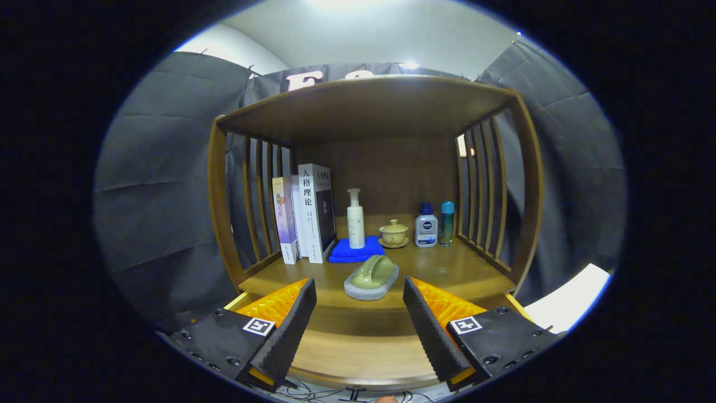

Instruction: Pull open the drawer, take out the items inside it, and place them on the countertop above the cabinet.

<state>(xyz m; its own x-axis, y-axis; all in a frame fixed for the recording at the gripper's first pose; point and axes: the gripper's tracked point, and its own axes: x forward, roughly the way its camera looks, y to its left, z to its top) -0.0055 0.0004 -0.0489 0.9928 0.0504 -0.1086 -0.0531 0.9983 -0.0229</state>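
My gripper (358, 330) is open, with nothing between its fingers. Just ahead of them, on the wooden countertop (447, 274), lies a green scrub brush on a grey pad (372, 277), close to the counter's front edge. The fingers hover above a lower wooden surface (358, 352) in front of the countertop; whether it is the drawer I cannot tell. Behind the brush lies a folded blue cloth (352, 253) with a white pump bottle (355, 219) standing on it.
Several books (305, 215) stand upright at the left of the shelf. A lidded tea bowl on a saucer (394, 234), a small white bottle (426, 226) and a teal bottle (447, 223) stand at the back right. Slatted wooden sides and a top board enclose the space.
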